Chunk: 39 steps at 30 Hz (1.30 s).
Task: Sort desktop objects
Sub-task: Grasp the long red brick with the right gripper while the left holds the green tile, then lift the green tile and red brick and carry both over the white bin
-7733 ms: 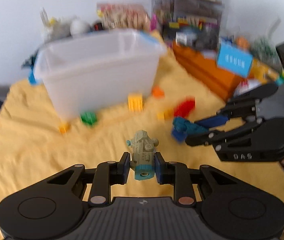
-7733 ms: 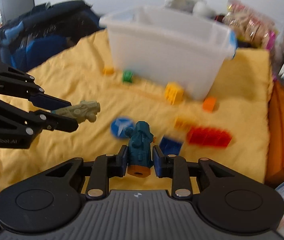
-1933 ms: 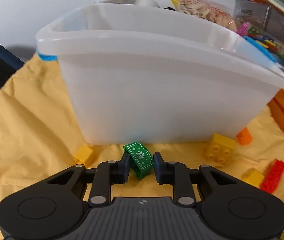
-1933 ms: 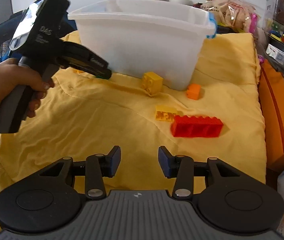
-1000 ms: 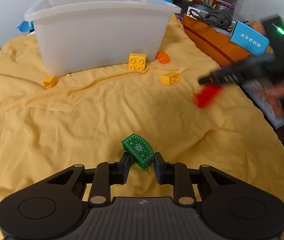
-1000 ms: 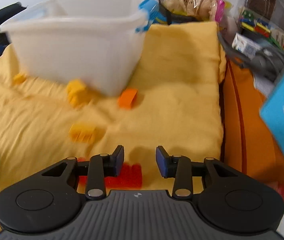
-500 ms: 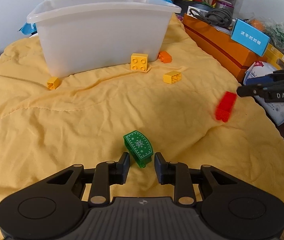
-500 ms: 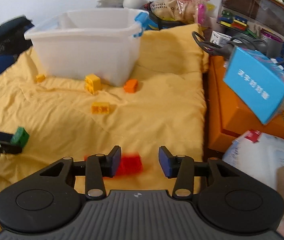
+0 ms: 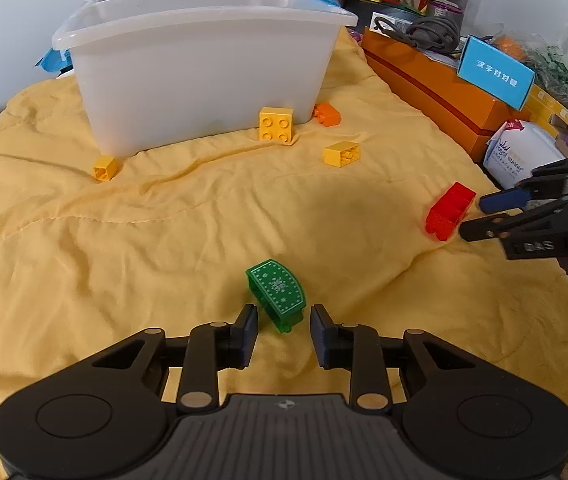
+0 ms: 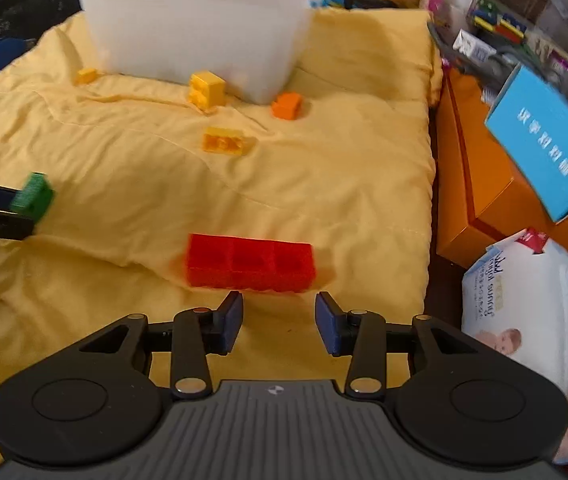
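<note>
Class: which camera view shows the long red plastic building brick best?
The right wrist view: the long red plastic building brick lies broadside, close ahead of the open right gripper, though slightly blurred. The left wrist view shows it small and end-on at the right edge.

Both fisheye views are brightly and evenly lit by soft daylight, and straight lines are bent toward dark, rounded corners. Gentle shadows are cast in the folds of the yellow blanket (image 9: 132, 240). The left wrist view is sharp throughout. The right wrist view is softened by motion blur, seen most on the red brick (image 10: 250, 262) and the blue box (image 10: 543, 148).
</note>
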Available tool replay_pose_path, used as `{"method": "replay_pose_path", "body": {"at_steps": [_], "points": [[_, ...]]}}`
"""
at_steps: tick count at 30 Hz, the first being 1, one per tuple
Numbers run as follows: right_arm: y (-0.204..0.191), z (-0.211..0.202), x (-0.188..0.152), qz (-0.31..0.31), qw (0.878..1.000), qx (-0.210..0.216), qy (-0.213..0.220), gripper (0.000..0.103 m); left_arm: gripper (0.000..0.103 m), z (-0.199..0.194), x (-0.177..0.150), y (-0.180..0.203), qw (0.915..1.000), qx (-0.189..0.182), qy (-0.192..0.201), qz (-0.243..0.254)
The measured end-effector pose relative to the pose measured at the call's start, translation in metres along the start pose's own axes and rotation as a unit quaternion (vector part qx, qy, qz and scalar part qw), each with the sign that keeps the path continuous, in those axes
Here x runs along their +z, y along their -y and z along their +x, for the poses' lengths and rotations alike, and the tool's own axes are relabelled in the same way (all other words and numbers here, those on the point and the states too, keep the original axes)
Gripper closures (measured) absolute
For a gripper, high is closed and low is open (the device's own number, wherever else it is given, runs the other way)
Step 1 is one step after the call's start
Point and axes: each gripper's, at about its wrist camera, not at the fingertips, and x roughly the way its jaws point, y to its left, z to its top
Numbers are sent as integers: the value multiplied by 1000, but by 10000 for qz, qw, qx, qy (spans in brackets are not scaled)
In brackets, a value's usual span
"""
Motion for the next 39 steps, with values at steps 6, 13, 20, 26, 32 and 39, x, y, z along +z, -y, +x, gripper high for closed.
{"method": "replay_pose_path", "body": {"at_steps": [6,13,20,26,32,39], "points": [[-7,-3,23,-437,9926,5,1135,63,68,1,1,0,10000,-8,-9,22],[-19,-15,27,-577,9912,319,1152,62,67,-2,0,-3,10000,-15,17,27],[-34,-15,-8,-1786,9800,365,798,63,66,-1,1,-6,10000,3,24,-50],[-38,1,-8,-2112,9740,185,795,69,64,1,3,-4,10000,2,5,-38],[-26,10,21,-2066,9740,65,926,69,63,2,3,-4,10000,18,-10,-50],[-29,29,31,-2989,9498,31,924,50,62,4,3,-2,10000,44,-9,-68]]}}
